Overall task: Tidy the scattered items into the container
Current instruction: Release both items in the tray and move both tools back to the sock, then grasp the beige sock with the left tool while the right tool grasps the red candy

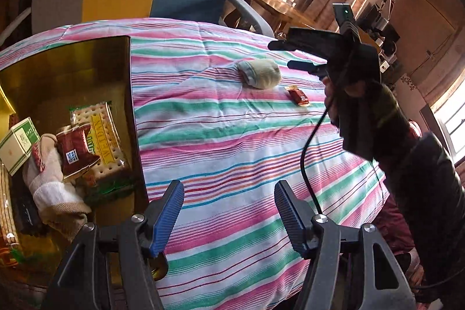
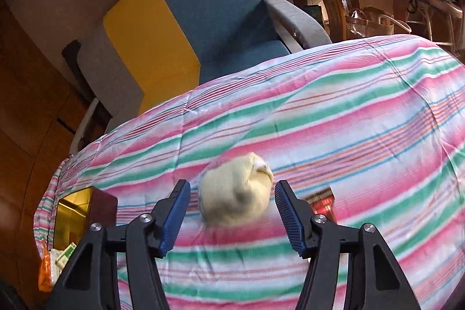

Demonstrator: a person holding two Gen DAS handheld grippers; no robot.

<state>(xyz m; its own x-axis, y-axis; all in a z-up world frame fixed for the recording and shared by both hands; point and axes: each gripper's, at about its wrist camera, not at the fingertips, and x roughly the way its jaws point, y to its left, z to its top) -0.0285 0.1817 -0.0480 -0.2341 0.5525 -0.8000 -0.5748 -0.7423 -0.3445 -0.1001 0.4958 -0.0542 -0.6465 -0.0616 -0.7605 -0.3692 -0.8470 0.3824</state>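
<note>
The right hand-held gripper [image 2: 232, 215] hangs over the rolled-up sock [image 2: 236, 191], its 2 fingers wide apart on either side and not touching it. The sock is soft and round, so it could roll or slip out if the fingers pinch only its edge. They might grab the striped quilt [image 2: 363, 135] too. The sock is pale yellow with a grey end. A red candy wrapper [image 1: 298, 96] lies just beside it. The gold box [image 1: 66, 69] sits well apart from the sock. The left hand-held gripper [image 1: 229, 215] is also apart, holding nothing.
</note>
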